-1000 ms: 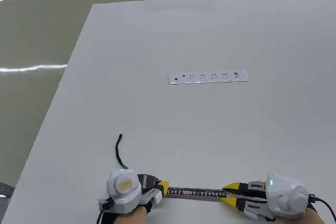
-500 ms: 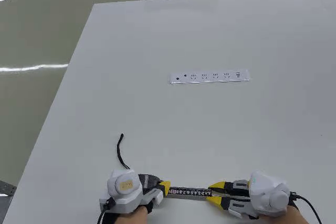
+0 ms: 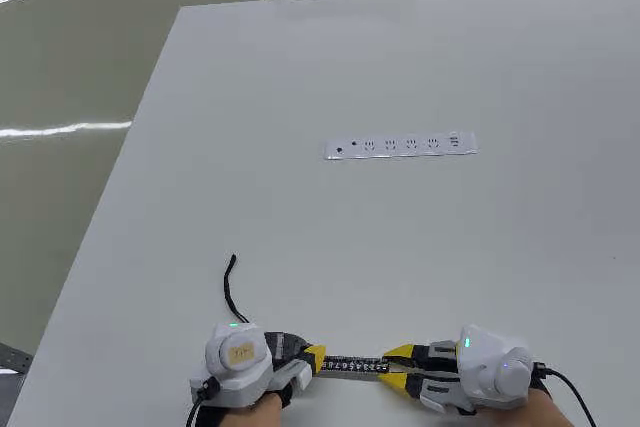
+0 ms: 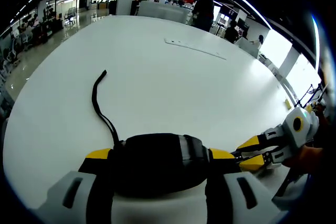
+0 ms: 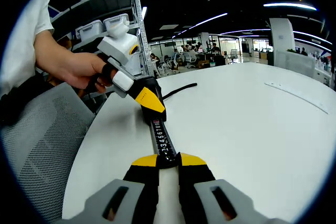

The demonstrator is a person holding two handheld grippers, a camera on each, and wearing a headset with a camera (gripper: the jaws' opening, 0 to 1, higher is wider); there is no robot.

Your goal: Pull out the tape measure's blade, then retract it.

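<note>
In the head view, at the desk's [image 3: 400, 47] near edge, the left gripper [image 3: 313, 358] is clamped on the black tape measure [image 3: 285, 347]. A short stretch of blade [image 3: 350, 364] runs across to the right gripper [image 3: 396, 367], which is pinched on the blade's end. A power strip [image 3: 400, 145] lies well beyond.

In the left gripper view, the tape measure sits squeezed between the yellow jaw tips, and its black strap [image 4: 100, 103] trails over the desk.

In the right gripper view, the numbered blade leads from the closed jaws straight to the tape measure.
</note>
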